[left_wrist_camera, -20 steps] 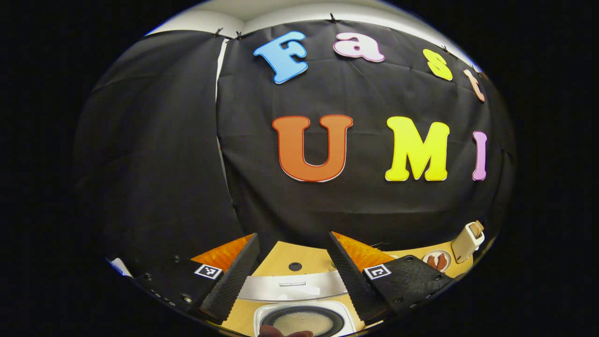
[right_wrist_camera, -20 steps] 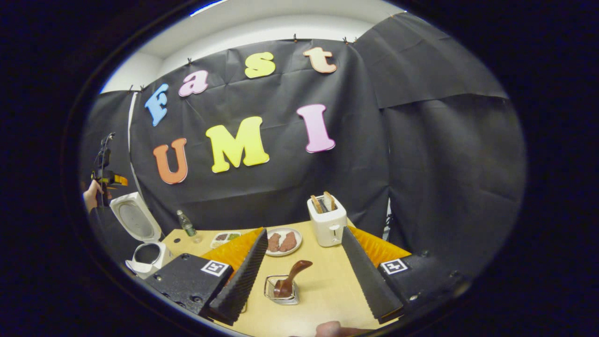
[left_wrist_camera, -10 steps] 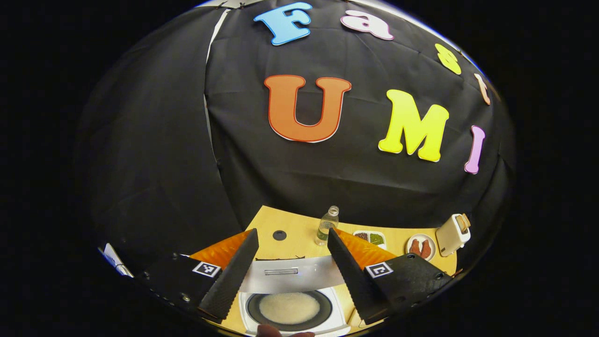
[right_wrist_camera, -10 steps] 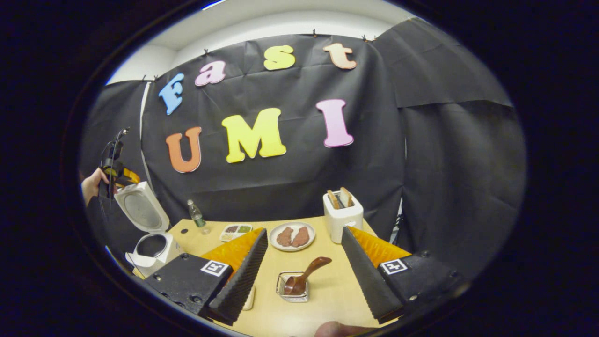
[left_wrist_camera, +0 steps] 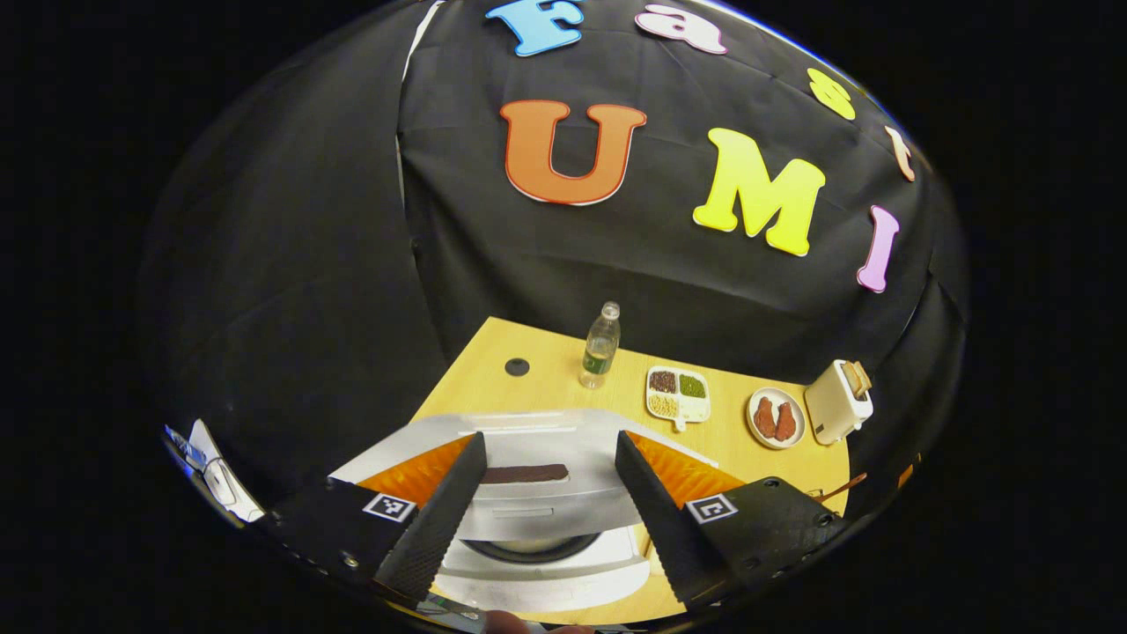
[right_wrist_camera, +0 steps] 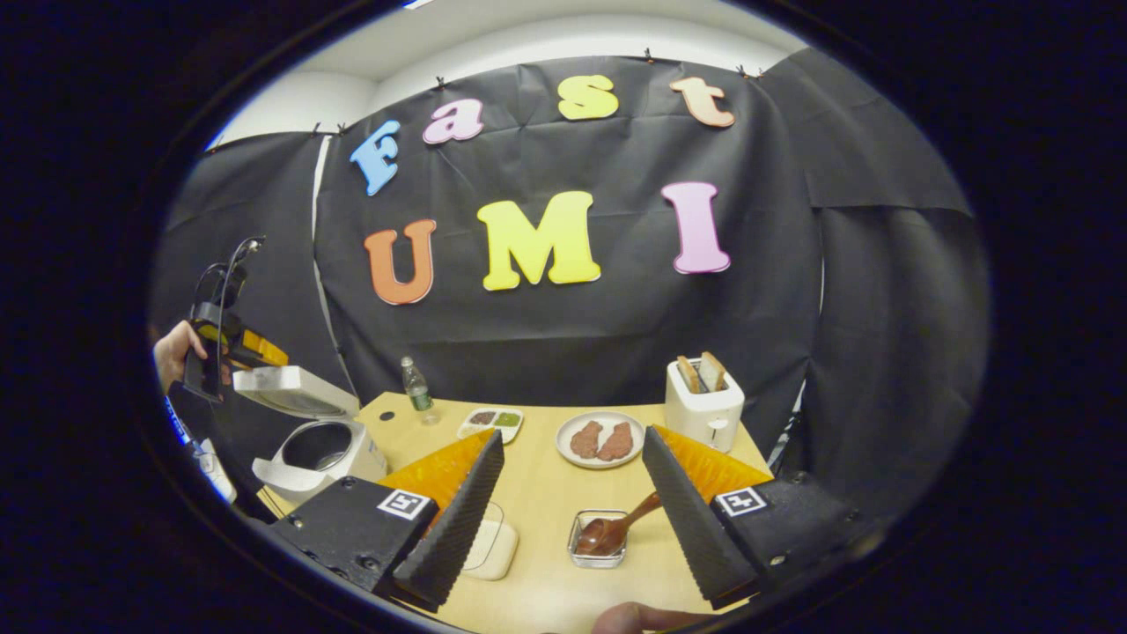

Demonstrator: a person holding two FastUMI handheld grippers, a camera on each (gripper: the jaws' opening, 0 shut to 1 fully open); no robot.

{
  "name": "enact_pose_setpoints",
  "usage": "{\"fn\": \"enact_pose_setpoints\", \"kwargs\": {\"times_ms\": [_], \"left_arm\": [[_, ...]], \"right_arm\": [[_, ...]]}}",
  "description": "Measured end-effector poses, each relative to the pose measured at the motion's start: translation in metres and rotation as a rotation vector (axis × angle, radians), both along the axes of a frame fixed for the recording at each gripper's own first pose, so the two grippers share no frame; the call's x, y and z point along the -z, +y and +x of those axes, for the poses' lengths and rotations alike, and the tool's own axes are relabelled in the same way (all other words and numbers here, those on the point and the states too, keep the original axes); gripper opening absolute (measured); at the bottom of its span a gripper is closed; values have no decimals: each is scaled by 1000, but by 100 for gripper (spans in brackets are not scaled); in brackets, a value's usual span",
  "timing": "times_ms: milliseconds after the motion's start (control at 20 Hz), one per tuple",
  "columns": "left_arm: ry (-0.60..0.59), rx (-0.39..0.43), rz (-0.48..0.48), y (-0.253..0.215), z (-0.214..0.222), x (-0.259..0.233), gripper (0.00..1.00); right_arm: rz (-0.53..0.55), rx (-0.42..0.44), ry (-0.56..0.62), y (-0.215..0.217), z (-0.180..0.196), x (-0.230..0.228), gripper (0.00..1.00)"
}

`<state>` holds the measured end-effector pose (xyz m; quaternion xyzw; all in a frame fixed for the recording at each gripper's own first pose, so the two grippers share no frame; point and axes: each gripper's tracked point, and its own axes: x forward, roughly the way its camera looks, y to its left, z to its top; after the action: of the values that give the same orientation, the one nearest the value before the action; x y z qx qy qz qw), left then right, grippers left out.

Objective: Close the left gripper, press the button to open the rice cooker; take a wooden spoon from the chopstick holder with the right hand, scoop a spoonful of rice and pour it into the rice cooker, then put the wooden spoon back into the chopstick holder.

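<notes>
My left gripper (left_wrist_camera: 546,511) hangs with its tongs released, apart over the half-lowered lid (left_wrist_camera: 528,458) of the rice cooker (right_wrist_camera: 321,449). My right gripper (right_wrist_camera: 568,515) is also released and grasping nothing. At its 12 o'clock the wooden spoon (right_wrist_camera: 616,528) rests in the chopstick holder (right_wrist_camera: 599,539) on the table (right_wrist_camera: 546,493), handle toward 2 o'clock.

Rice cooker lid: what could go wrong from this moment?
The lid hangs half lowered in front of the open left gripper; it might slam shut. The open right gripper is near the wooden spoon; a careless move could tip the chopstick holder.
</notes>
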<state>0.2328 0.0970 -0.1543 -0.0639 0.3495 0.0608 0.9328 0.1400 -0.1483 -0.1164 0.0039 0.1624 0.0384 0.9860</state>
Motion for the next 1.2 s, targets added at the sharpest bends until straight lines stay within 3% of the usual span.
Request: {"fn": "enact_pose_setpoints", "kwargs": {"times_ms": [150,550,750,800,850,1150,1200], "left_arm": [[-8,-14,0,-7,-23,25,96],[103,-76,-119,-19,-56,78,97],[129,-73,-128,-21,-57,87,97],[133,-71,-128,-20,-58,88,97],[139,-69,-122,-19,-59,90,97],[201,-76,-142,-22,-76,109,100],[205,-74,-138,-22,-77,113,97]], "right_arm": [[21,-45,43,21,-6,14,100],[34,-150,98,71,-18,31,100],[52,-139,84,75,-16,27,100],[51,-142,86,76,-16,29,95],[50,-146,89,76,-16,30,100],[61,-151,94,76,-10,33,100],[64,-147,93,75,-9,33,100]]}}
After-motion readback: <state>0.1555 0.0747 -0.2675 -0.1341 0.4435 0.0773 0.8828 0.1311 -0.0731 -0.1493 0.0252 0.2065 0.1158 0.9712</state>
